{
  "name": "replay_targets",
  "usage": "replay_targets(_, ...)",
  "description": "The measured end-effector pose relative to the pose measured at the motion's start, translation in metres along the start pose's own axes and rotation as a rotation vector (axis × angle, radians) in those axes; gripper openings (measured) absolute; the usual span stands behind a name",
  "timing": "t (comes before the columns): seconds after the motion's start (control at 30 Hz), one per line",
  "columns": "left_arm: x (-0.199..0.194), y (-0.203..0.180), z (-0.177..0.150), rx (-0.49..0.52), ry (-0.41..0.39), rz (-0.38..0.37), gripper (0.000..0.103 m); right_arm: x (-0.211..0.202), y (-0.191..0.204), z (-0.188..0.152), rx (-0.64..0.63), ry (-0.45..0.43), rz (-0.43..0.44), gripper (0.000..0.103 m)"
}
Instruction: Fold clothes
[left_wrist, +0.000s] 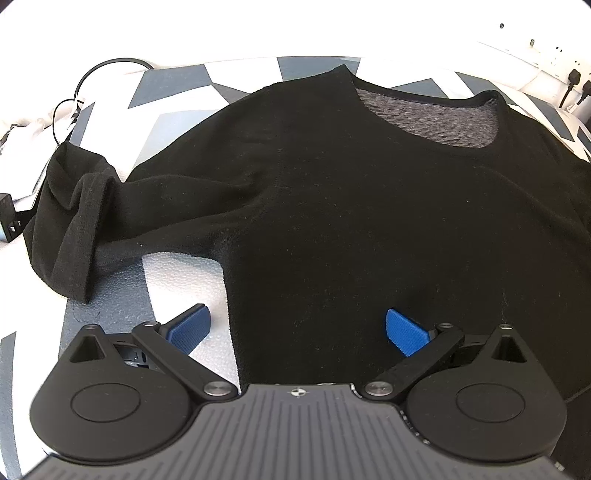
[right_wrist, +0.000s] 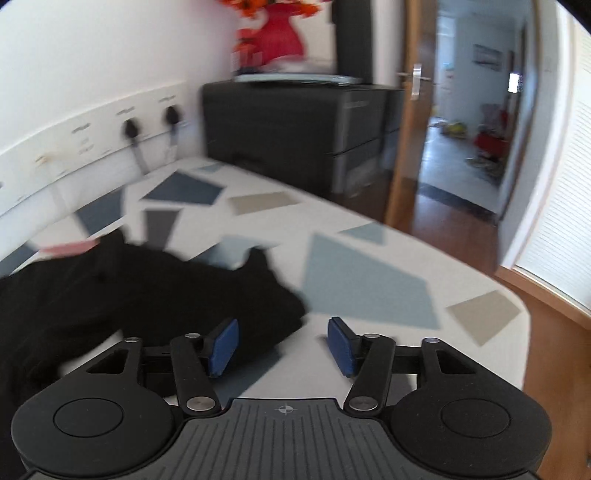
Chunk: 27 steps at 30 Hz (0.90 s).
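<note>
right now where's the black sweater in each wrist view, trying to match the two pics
Left wrist view: the black sweater fills the centre and right, neckline at top right, one sleeve trailing left.
Right wrist view: the black sweater lies blurred at lower left, beside the open right gripper.
Shared landmark: the patterned bed cover with grey and blue shapes under the sweater.

The black sweater (left_wrist: 351, 206) is running off the right edge, and in the right wrist view motion blur is smearing its sleeve (right_wrist: 155, 295) and the red ornament (right_wrist: 280, 37).
</note>
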<state>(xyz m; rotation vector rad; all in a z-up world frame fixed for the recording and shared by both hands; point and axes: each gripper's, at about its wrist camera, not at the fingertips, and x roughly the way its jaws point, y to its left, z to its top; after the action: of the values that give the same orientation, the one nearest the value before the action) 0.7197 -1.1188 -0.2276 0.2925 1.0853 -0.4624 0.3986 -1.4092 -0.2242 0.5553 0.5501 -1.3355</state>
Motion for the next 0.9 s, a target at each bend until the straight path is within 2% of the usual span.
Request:
replay_targets(0.07,0.0,0.0,-0.001,0.002,-0.002,0.0,0.103,0.015,-0.006,0.002,0.052,0.029,0.032,0.061)
replay_targets(0.17,-0.001,0.0,-0.001,0.005,-0.007,-0.002,0.103,0.03,-0.005,0.004,0.048,0.07,0.083,0.059)
replay_targets(0.2,-0.001,0.0,-0.002,0.005,-0.009,-0.002,0.103,0.032,-0.002,0.005,0.035,0.074,0.099,0.049)
replay_targets(0.23,-0.001,0.0,-0.003,0.006,-0.013,-0.002,0.103,0.032,0.002,0.006,0.016,0.086,0.114,0.033)
replay_targets(0.27,-0.002,-0.001,-0.003,0.006,-0.017,-0.002,0.103,0.031,0.008,0.008,-0.006,0.1,0.128,0.026)
replay_targets(0.3,-0.002,-0.001,-0.004,0.006,-0.02,-0.002,0.103,0.028,0.011,0.011,0.008,0.133,0.16,0.017)
replay_targets(0.33,-0.003,-0.001,-0.005,0.006,-0.024,-0.002,0.103,0.024,0.013,0.016,0.037,0.173,0.198,0.012)
replay_targets(0.4,-0.003,-0.002,-0.006,0.004,-0.032,-0.002,0.103,0.015,0.016,0.027,0.106,0.234,0.287,0.011)
replay_targets(0.47,-0.003,-0.002,-0.007,0.001,-0.039,-0.002,0.103,0.002,0.023,0.039,0.151,0.243,0.377,0.01)
replay_targets(0.6,-0.005,-0.002,-0.01,-0.003,-0.052,0.0,0.103,-0.023,0.063,0.059,0.147,0.246,0.544,0.009)
replay_targets(0.77,-0.007,-0.001,-0.012,-0.002,-0.06,-0.001,0.103,-0.052,0.151,0.064,0.041,0.283,0.764,0.008)
replay_targets(0.83,-0.007,0.0,-0.012,-0.001,-0.061,-0.001,0.103,-0.063,0.191,0.057,-0.011,0.319,0.839,0.008)
replay_targets(0.9,-0.007,0.0,-0.012,0.002,-0.062,-0.003,0.103,-0.077,0.23,0.044,-0.095,0.317,0.901,0.01)
